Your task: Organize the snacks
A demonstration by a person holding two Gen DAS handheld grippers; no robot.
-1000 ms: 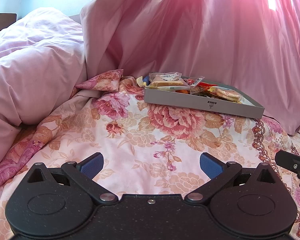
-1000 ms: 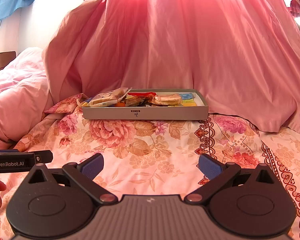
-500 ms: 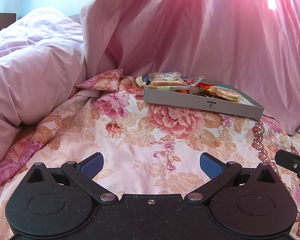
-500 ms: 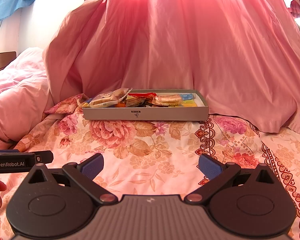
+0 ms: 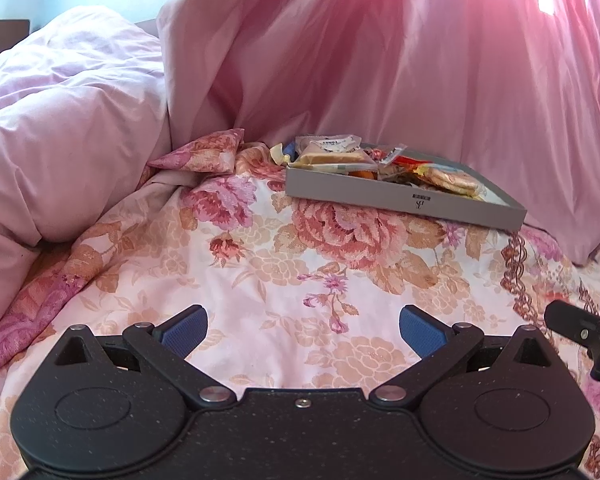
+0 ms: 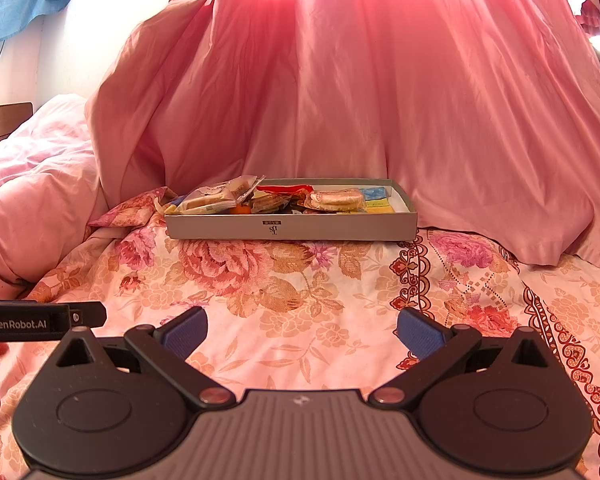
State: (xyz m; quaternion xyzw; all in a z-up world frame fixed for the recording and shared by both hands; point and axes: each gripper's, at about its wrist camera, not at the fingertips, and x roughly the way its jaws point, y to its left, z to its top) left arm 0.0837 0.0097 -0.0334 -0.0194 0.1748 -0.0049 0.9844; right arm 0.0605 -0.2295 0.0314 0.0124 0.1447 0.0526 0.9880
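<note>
The snacks [image 6: 276, 200] lie heaped in a grey box [image 6: 292, 230] on the far bed [image 6: 300, 280]; the left gripper [image 5: 302, 326] and right gripper [image 6: 300, 326] hover near, jaws wide and empty, likely ready to reach in

Snacks [image 6: 332, 199] lie in a tray [image 6: 292, 230] on the bedspread [image 6: 292, 292], curtain [image 6: 380, 100] behind, duvet [image 6: 32, 200] left.

Matt cardboard tray [image 6: 292, 229], woven floral bedspread [image 6: 300, 300]
</note>
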